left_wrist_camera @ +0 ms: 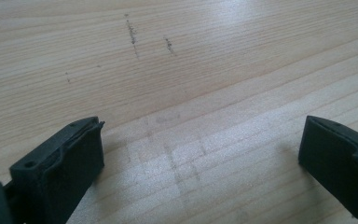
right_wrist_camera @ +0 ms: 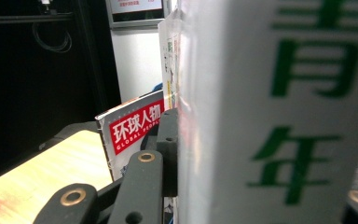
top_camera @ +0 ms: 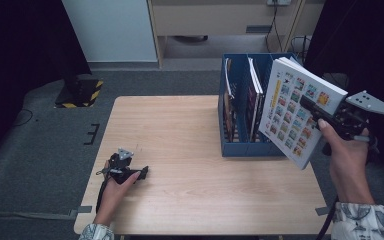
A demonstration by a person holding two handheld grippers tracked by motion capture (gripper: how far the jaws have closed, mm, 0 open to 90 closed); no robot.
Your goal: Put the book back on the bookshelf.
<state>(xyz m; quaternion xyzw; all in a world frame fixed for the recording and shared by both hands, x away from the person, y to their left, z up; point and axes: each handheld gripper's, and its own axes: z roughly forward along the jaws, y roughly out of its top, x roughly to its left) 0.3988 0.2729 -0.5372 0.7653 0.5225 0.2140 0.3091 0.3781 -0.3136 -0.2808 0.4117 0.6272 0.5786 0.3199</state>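
At the right of the high view, the right tool is clamped on a thick white book, held tilted in the air just beside the blue file rack. The book looks stiff, fairly heavy and glossy, so it may slip or sag; a grip near the spine suits it best. Its spine hides the far jaw in the right gripper view. The left tool rests wide and empty on the worktop, lower left.
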